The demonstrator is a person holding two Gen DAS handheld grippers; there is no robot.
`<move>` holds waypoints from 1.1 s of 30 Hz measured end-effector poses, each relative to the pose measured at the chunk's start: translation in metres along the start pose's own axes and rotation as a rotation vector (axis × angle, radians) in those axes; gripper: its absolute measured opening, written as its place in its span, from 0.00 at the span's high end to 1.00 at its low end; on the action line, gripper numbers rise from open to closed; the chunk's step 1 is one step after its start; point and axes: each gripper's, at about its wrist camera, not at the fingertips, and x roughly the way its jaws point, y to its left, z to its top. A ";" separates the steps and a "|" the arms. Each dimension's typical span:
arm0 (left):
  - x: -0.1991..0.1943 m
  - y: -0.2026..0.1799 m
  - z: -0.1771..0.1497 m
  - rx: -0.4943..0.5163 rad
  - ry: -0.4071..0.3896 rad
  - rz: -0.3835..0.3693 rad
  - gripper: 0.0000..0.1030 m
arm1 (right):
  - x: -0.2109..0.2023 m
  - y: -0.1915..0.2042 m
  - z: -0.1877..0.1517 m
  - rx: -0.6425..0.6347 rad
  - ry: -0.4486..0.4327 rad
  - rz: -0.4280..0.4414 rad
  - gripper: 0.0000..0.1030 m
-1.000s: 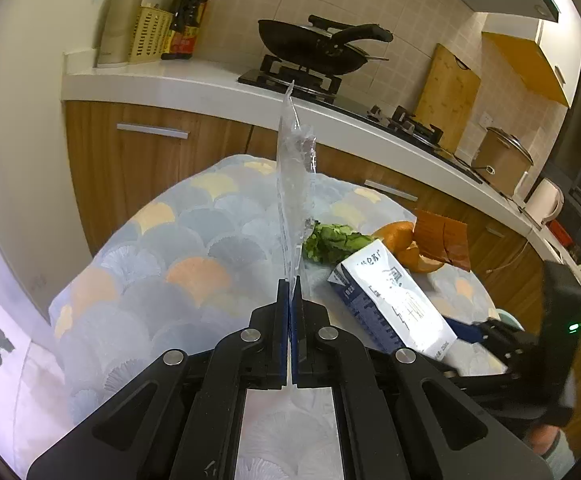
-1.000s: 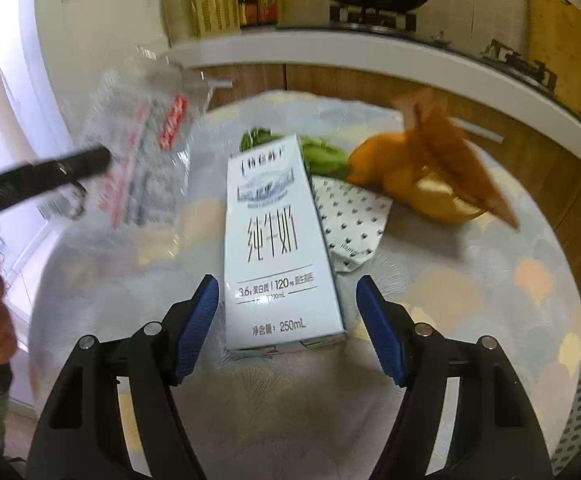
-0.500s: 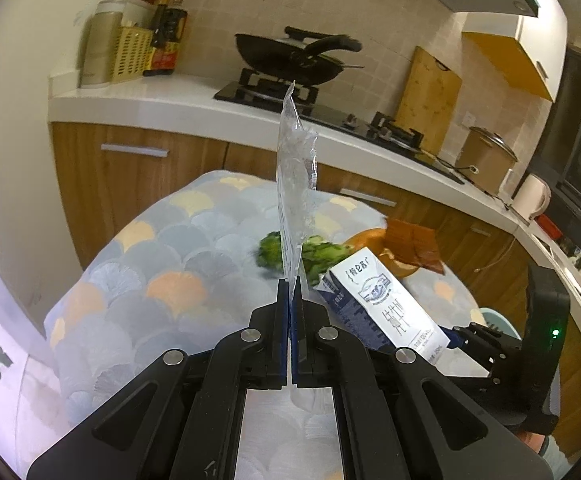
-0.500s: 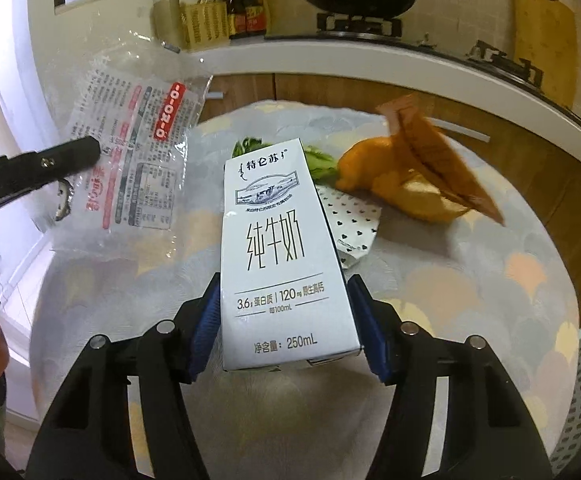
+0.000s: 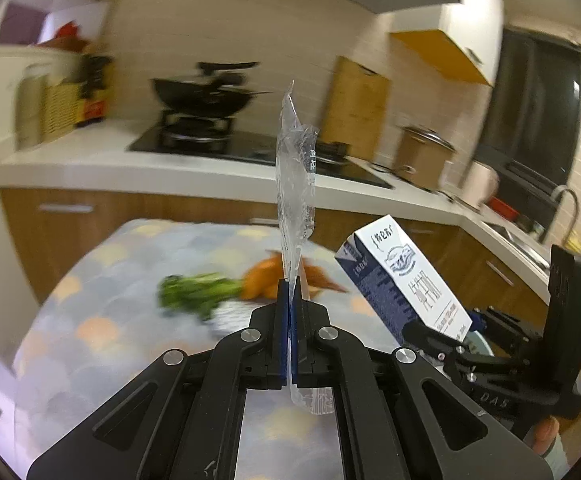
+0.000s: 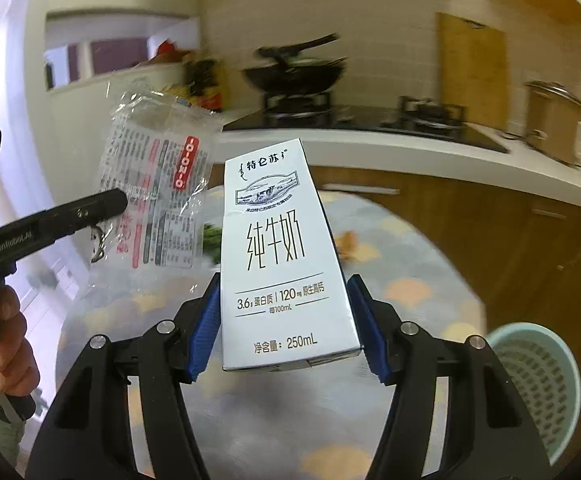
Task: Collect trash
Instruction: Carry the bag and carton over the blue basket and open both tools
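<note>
My left gripper (image 5: 290,292) is shut on a clear plastic wrapper (image 5: 295,184), which stands up edge-on above the blue pads. Seen from the right wrist, the wrapper (image 6: 158,196) shows printed text and a red label, pinched by the left gripper (image 6: 120,199). My right gripper (image 6: 284,300) is shut on a white milk carton (image 6: 282,256), lifted clear of the table. The same carton (image 5: 406,280) appears at the right of the left wrist view, tilted, with the right gripper (image 5: 442,336) below it.
A round table with a scale-patterned cloth (image 5: 102,300) holds green vegetable scraps (image 5: 198,292) and orange peel (image 5: 266,280). A pale green perforated bin (image 6: 538,376) stands at the lower right. A counter with a wok (image 5: 206,98) lies behind.
The right gripper closed on the milk carton and lifted it off the table. Both grippers rose and swung, so the table sank in view and the green bin came into sight.
</note>
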 end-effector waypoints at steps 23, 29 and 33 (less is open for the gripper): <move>0.175 -0.254 -0.065 0.249 0.331 -0.364 1.00 | -0.078 -0.233 -0.102 0.412 0.018 -0.370 0.44; 0.208 -0.271 -0.083 0.265 0.403 -0.354 1.00 | -0.056 -0.268 -0.130 0.520 0.093 -0.386 0.44; 0.223 -0.277 -0.091 0.274 0.432 -0.337 1.00 | -0.044 -0.269 -0.137 0.531 0.128 -0.395 0.44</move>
